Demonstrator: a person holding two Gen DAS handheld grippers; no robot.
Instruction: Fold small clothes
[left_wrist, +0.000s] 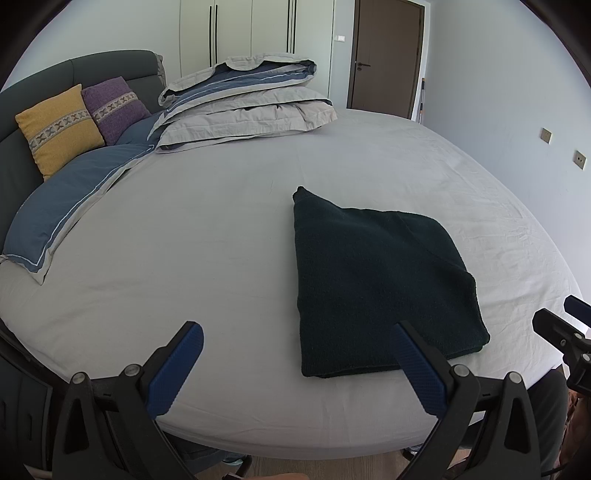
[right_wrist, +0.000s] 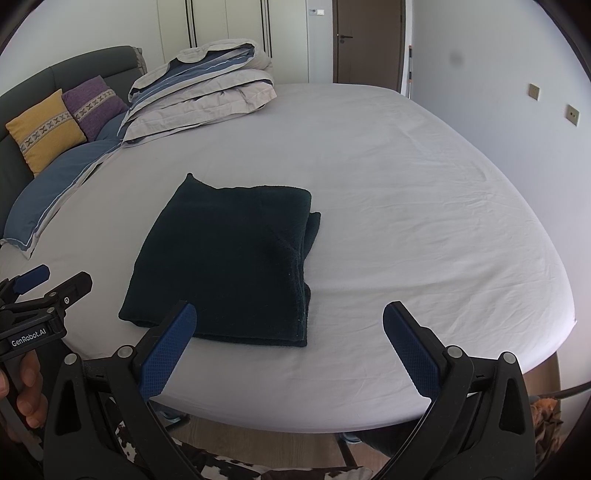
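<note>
Two tongs over near edge of bed (left_wrist: 240, 206), both spread wide, gripping nothing. Left tongs (left_wrist: 297, 345): right finger overlaps near edge of garment. Dark green folded garment (right_wrist: 225, 258): flat on grey sheet, near front edge, between both tongs. Right tongs (right_wrist: 290, 325): left finger over garment's near edge. Far left: yellow cushion (left_wrist: 59, 129), purple cushion (left_wrist: 116, 109), folded duvet (left_wrist: 247, 99).

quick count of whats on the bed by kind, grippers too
dark folded garment: 1
throw cushions: 2, yellow cushion and purple cushion
blue pillow: 1
folded duvet: 1
grippers: 2, left gripper and right gripper, both open and empty
total: 7
</note>
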